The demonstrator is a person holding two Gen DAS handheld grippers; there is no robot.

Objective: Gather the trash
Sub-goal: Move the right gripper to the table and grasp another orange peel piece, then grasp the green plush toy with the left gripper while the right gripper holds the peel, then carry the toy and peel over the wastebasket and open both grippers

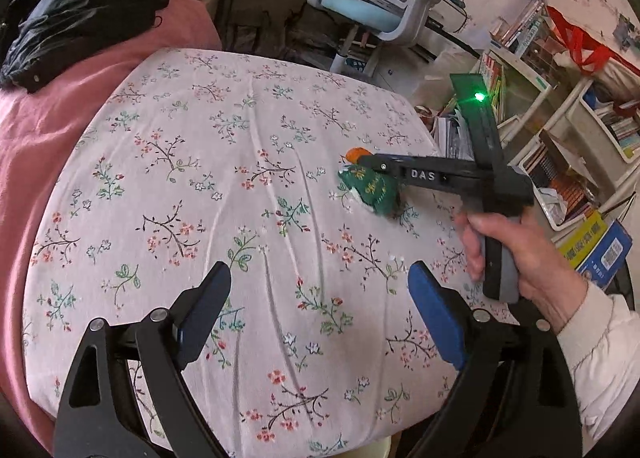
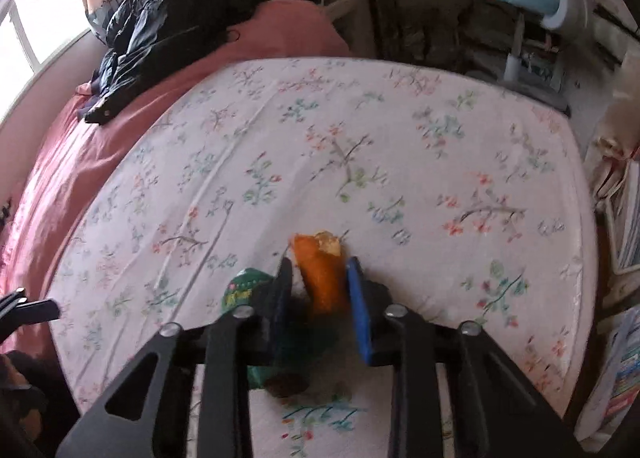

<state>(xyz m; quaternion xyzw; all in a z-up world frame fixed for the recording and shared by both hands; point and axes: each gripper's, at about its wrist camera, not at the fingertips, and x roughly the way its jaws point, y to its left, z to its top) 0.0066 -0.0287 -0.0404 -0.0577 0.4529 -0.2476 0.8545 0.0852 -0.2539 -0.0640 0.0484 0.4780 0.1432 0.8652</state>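
From your left wrist: your left gripper hangs released over the floral bed sheet, while your right hand reaches a crumpled green wrapper.

From your right wrist: your right gripper straddles a soft orange scrap (pad contact unclear). Squeeze fully, then lift straight, sparing the sheet.
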